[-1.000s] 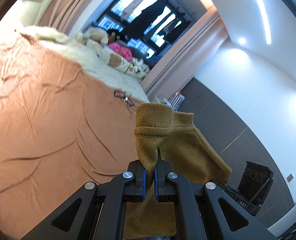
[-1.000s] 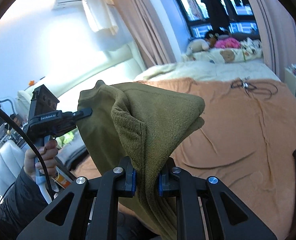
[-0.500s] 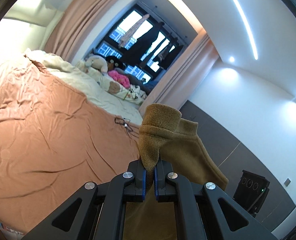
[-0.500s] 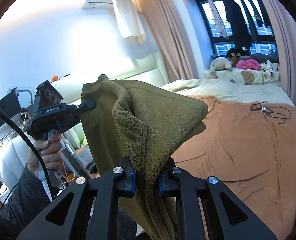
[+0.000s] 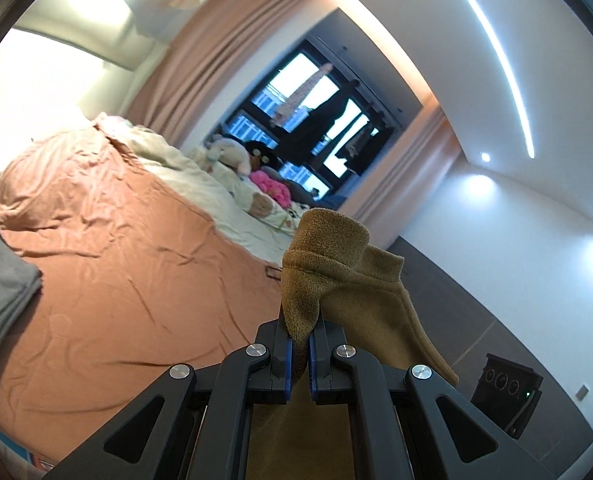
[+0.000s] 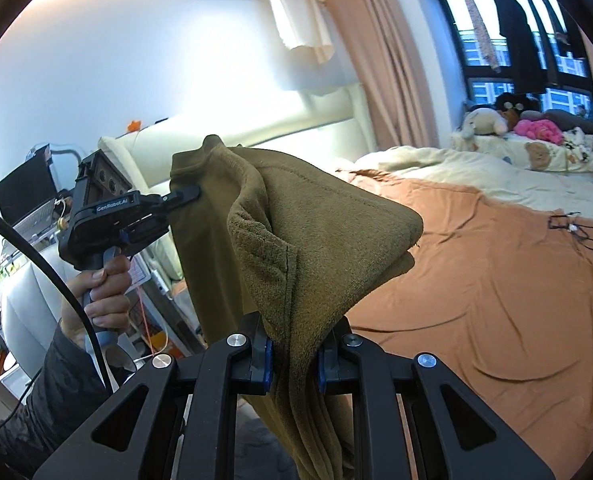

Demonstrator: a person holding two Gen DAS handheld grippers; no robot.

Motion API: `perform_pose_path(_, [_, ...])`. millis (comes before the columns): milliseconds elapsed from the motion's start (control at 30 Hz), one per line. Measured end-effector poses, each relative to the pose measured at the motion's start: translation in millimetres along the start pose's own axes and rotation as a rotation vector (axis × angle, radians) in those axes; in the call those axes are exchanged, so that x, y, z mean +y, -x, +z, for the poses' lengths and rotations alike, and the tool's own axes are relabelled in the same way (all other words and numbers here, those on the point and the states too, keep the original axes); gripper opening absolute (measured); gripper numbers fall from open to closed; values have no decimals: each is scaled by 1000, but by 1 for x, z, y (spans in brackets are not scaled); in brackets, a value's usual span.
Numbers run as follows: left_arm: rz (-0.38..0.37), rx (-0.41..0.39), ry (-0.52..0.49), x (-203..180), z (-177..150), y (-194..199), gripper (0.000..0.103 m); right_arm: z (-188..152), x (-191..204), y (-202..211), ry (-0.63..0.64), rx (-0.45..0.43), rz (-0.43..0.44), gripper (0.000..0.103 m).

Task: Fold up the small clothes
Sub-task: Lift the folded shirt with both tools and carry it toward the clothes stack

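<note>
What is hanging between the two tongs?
The olive-brown garment stretches between them: the right wrist view shows the left tongs pinching one edge and the right tongs pinching another.

Both grippers swung w/ the olive garment; grey folded cloth now at left edge.
</note>
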State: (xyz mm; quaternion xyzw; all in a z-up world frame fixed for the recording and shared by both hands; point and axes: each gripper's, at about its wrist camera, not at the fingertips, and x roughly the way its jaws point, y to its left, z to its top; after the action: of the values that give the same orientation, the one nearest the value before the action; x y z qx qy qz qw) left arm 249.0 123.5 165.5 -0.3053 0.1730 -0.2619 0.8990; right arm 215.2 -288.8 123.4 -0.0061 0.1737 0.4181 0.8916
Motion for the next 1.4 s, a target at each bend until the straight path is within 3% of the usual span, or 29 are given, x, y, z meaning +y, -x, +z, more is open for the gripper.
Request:
perform_pose_path(467, [136, -94, 18, 83, 61, 78, 5, 26, 20, -80, 81, 34, 164, 12])
perform_pose_path(767, [333, -130, -47, 109, 100, 153, 5, 48, 54, -129, 180, 56, 259, 12])
perform_pose_path(1033, [466, -173, -18, 149, 117, 199, 5, 52, 86, -179, 232, 102, 390, 12])
perform_pose_path(1400, [625, -181, 26, 205, 122, 238, 5, 52, 97, -234, 238, 184, 465, 12])
